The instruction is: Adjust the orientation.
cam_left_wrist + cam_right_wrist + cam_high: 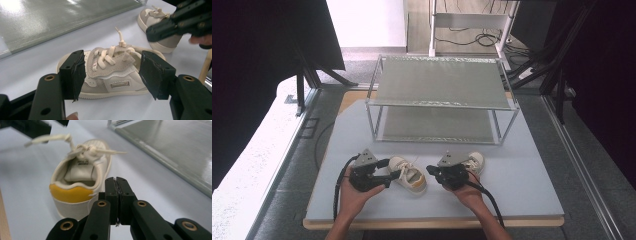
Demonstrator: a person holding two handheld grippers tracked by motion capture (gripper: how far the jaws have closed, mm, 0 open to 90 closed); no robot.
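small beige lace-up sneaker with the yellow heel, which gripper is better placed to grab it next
Left. The left gripper has its jaws open on either side of the small beige lace-up sneaker with the yellow heel. The right gripper is shut on nothing, beside the sneaker's heel.

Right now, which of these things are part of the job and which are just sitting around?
In the job: small beige lace-up shoe with yellow heel; its matching second shoe; left tongs, open around the first shoe; right tongs, shut.

Just there: two-tier metal-framed rack; pale blue table mat.

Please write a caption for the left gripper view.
Open left gripper frames a beige shoe lying on the grey table.
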